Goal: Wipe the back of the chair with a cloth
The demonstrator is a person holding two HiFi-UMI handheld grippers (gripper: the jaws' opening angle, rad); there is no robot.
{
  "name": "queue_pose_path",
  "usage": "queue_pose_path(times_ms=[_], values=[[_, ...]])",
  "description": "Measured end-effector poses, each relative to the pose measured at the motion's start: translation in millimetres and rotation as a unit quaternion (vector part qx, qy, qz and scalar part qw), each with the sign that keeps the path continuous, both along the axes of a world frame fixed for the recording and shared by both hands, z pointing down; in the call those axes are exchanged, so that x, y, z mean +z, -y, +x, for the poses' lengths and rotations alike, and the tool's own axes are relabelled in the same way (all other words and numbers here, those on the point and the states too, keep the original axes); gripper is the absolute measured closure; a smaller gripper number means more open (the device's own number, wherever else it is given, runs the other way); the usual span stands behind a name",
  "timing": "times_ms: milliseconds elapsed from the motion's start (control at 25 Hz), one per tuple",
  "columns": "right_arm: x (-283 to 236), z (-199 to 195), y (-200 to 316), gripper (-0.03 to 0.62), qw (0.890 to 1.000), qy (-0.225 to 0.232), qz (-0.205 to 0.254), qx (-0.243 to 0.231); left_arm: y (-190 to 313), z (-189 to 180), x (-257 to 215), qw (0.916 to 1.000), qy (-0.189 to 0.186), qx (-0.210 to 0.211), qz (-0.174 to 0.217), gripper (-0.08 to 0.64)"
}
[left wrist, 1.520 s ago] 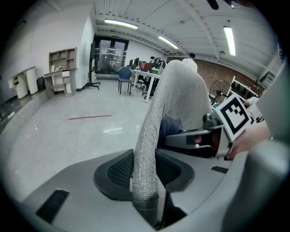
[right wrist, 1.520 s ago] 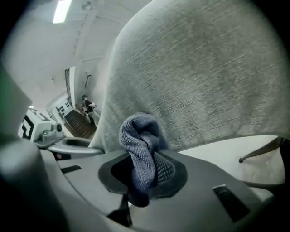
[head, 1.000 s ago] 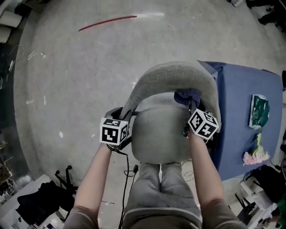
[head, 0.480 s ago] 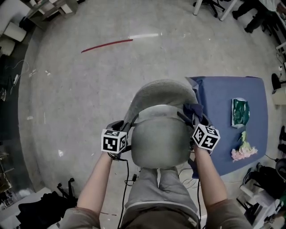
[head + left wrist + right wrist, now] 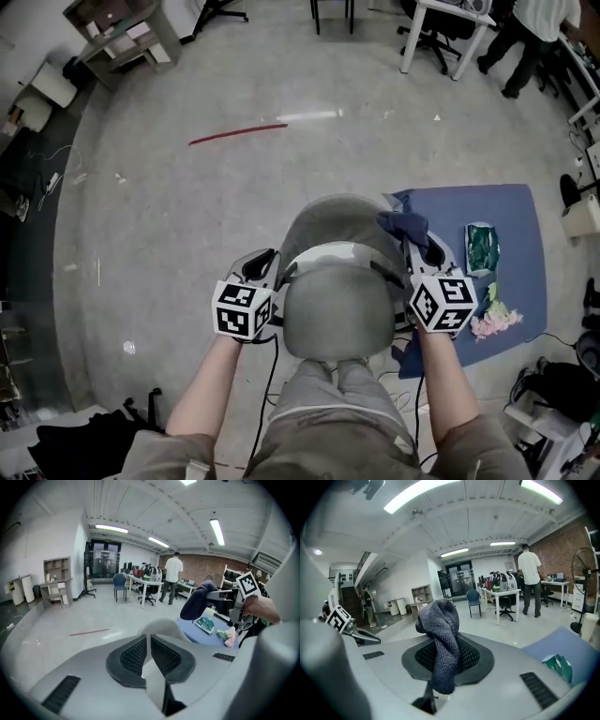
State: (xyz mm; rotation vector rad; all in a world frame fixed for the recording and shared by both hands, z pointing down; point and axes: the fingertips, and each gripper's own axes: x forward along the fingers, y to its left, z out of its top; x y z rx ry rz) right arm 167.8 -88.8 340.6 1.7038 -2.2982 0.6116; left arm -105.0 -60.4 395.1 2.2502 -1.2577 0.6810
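Chair (image 5: 339, 208): seen from above, its seat is toward me and its curved back on the far side. It looks smaller than a second ago. My view has lifted, and more floor shows around the chair.

Table (image 5: 511, 211): blue-covered, standing just right of the chair. A green packet (image 5: 481, 247) lies on it. Nothing on it has been disturbed.

Cloth (image 5: 439, 620): dark blue knit, bunched, hanging from the right gripper (image 5: 445, 641), whose fingers (image 5: 471, 656) are clenched on its lower fold. It is up by the right end of the chair back. From the left gripper view it appears clear of the upholstery.

Left gripper (image 5: 148, 638): at the chair's left side. Its fingers (image 5: 133, 656) are closing, only a sliver apart, with nothing between them.

Change: a second ago both grippers sat low against the sides of the seat. Now both ride higher, level with the chair back's ends.

Reading: no wiping contact at this instant. I judge this a reposition. The cloth is brought up to the height of the chair back but must still be pressed against it before a stroke can count.
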Motion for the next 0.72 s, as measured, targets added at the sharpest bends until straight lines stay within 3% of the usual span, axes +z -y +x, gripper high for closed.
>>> queue_pose_path(times_ms=[160,400,720], values=[[-71.8,-13.3,-3.1,0.522,0.998,0.016,0.056,-0.032,8.0,9.7,-71.2,0.9970,-0.031,-0.005,0.071,0.532],[-162.3,-35.6,-21.5,0.522,0.987,0.038,0.141,-0.065,-0.9,14.0,-153.8,0.9884,-0.041,-0.004,0.146,0.532],[-251.4,-53.9,-56.4,0.520,0.967,0.049,0.225,-0.105,-21.5,32.1,-246.7,0.9681,-0.034,0.022,0.247,0.532]])
